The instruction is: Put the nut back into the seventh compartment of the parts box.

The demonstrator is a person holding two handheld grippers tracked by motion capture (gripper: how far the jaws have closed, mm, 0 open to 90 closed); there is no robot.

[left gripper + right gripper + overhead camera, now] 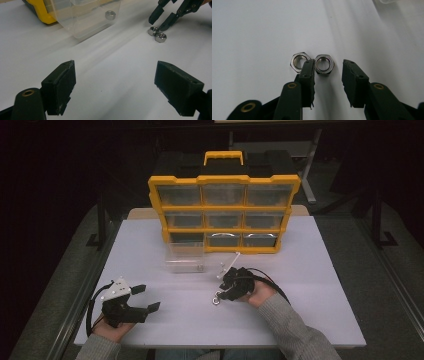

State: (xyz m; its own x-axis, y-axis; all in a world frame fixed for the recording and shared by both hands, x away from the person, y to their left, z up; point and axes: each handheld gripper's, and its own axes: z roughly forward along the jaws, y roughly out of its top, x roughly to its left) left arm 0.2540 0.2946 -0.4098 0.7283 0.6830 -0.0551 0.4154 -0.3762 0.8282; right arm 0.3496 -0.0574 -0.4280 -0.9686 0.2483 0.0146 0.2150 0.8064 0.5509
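A matte white tabletop [300,285] carries a yellow-framed organiser [224,215] of clear plastic drawers near its far edge, with a black body and a yellow handle on top. One drawer [185,257], a transparent smooth-walled box, stands pulled out on the table just in front of the organiser's lower left; a shiny hexagonal steel nut [109,15] shows through its wall. Two more hex nuts [312,63], bright metal with threaded bores, lie flat and touching each other toward the middle of the tabletop. The right gripper [328,75], black angular plastic, stands released over them: its jaws are parted, one jaw tip resting between the two nuts, so that one nut sits in the gap. The left gripper [115,87] hangs near the front left corner, jaws wide apart with bare table between them, well apart from the nuts.
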